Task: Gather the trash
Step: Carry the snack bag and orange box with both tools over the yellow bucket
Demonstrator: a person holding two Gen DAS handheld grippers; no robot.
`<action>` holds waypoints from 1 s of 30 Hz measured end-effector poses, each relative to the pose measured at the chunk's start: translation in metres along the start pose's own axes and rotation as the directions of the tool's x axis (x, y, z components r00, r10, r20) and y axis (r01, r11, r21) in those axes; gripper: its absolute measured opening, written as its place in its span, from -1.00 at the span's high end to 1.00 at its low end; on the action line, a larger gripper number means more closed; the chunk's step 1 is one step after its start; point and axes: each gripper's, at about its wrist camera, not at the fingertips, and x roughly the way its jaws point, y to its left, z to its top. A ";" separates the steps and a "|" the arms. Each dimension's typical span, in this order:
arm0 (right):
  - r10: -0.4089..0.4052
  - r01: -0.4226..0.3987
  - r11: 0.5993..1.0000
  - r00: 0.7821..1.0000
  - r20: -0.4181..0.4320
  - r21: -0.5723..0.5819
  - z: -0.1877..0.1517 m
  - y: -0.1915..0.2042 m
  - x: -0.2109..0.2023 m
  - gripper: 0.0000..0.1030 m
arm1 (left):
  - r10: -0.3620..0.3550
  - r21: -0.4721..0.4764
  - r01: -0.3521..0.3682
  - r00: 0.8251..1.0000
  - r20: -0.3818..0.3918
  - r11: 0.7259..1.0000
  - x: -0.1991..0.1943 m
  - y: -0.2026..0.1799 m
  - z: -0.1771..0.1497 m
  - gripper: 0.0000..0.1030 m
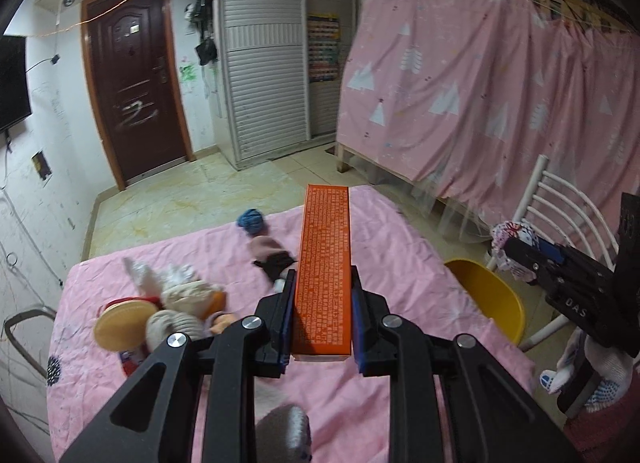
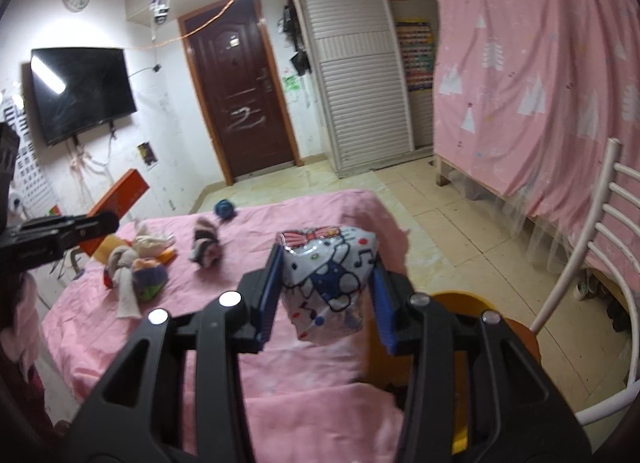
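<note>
Evidently bound for the yellow bin [image 1: 486, 305], left tongs [image 1: 322, 315] clamp the orange box [image 1: 325, 263]; right tongs [image 2: 326, 291] clamp the cartoon wrapper [image 2: 328, 277].

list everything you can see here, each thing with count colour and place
long cardboard box: 1, orange, clamped in left gripper
crinkly cartoon-print wrapper: 1, white with blue and pink, in right gripper
pink cloth-covered table: 1, below both grippers
rolled socks and soft toys: a small heap, mixed colours, table's left side
yarn ball: 1, blue, table's far edge
plastic tub: 1, yellow, right of table
metal chair: 1, white, right
wall television: 1, black, left wall
wooden door: 1, dark brown, far wall
left gripper: black, blue pads
right gripper: black, blue pads
</note>
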 end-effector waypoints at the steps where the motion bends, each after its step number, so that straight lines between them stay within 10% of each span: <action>1: -0.011 0.011 1.000 1.000 0.004 0.011 0.000 -0.007 -0.001 0.23 | -0.010 0.016 0.011 1.000 -0.003 1.000 0.003 -0.009 0.002 0.73; 15: -0.084 0.085 0.985 0.996 -0.010 0.153 -0.010 -0.081 0.003 0.12 | -0.165 0.178 0.174 0.984 -0.066 0.969 0.040 -0.124 0.017 0.73; 30: -0.164 0.150 0.939 0.986 0.022 0.309 -0.017 -0.133 -0.009 -0.04 | -0.363 0.169 0.393 0.913 -0.185 0.904 0.106 -0.195 0.011 0.71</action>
